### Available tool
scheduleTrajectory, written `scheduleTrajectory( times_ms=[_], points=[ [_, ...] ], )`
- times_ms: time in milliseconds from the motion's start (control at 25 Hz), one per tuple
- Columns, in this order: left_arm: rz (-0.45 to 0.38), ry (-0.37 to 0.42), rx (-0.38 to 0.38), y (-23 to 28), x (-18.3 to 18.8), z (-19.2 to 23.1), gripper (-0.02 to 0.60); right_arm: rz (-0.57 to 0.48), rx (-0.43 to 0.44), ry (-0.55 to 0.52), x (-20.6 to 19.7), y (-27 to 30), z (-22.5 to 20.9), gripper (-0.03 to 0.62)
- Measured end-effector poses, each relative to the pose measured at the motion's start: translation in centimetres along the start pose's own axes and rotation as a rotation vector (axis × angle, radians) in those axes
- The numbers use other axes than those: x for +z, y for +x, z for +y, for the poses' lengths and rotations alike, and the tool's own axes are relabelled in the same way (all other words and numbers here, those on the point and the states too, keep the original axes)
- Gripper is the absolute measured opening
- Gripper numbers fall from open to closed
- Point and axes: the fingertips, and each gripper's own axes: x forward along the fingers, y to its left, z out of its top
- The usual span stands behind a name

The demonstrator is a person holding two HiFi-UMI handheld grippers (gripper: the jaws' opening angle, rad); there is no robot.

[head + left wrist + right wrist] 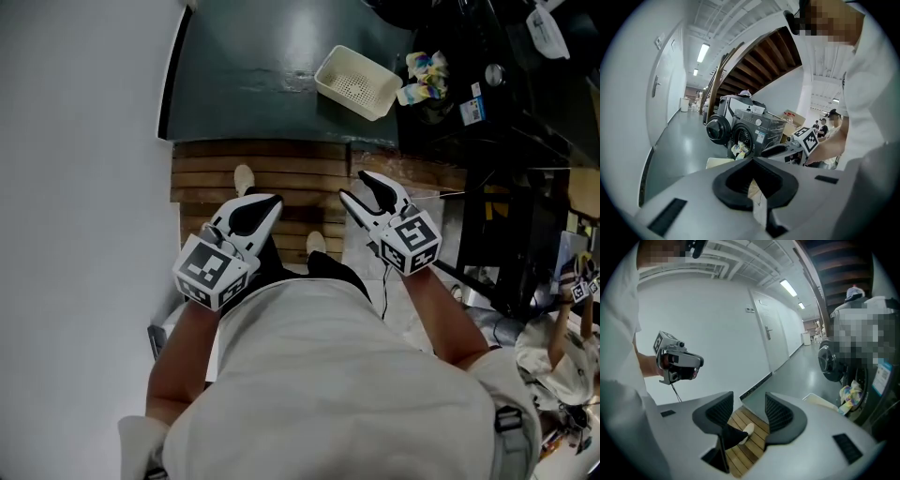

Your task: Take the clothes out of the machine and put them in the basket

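Well short of machine (764,129): left gripper (272,202) jaws pressed together, right gripper (356,186) jaws spread, both empty. Risk imo: clothes (424,73) dangling from machine slip from loose pinch, miss basket (328,77).

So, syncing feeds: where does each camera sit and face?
Head view: on the person's head, facing steeply down at wooden platform and basket; torso, forearms, left tongs, right tongs show.
Left gripper view: on left tongs, facing the washing machine; right tongs, right forearm show.
Right gripper view: on right tongs, facing white wall; shoe, left tongs show.
All three share basket and clothes.
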Motion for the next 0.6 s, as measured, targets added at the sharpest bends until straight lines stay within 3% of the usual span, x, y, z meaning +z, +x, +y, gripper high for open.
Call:
scheduleTrajectory(
  times_ms=[240,600],
  points=[
    [0.005,0.061,-0.109,2.9,2.5,7.1,-0.004,0.008,-0.104,-0.006,3.6,5.3,-3.7,0.218],
    [0.020,0.094,-0.290,6.3,8.5,22.6,-0.003,0.052,-0.297,0.042,11.0,16.7,-9.0,0.218]
  ],
)
